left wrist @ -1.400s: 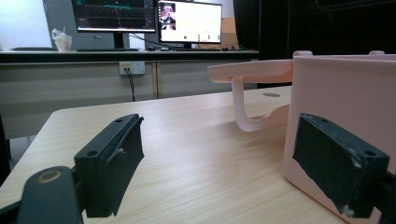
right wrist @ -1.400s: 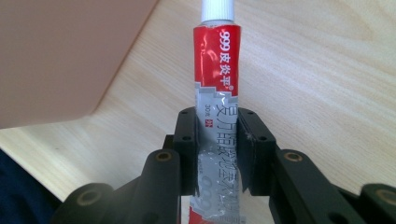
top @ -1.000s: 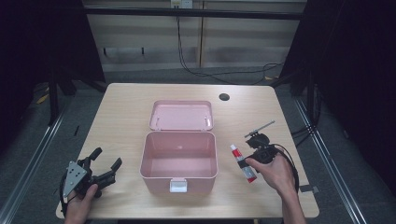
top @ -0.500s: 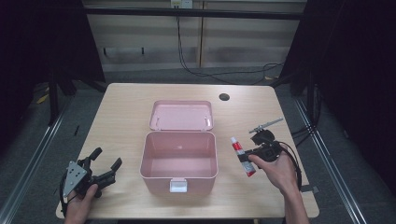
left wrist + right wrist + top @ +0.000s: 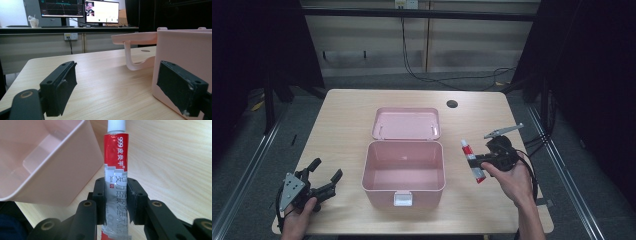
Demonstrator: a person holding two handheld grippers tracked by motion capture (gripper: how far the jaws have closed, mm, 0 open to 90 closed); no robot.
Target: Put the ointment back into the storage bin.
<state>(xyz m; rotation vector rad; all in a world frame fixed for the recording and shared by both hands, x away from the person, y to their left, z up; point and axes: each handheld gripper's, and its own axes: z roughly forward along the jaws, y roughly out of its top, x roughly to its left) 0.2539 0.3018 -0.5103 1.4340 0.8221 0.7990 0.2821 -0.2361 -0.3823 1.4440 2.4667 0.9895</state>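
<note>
Lifted a little since the earlier frame, the right hand-held gripper [image 5: 475, 161] now carries the red and white tube [image 5: 472, 160] above the worktop [image 5: 347, 120], just right of the open pink box [image 5: 403, 172].
Its jaws are closed on the middle of the tube, white cap pointing far. At near left, the left hand-held gripper [image 5: 323, 176] rests with jaws wide apart, holding nothing.
</note>
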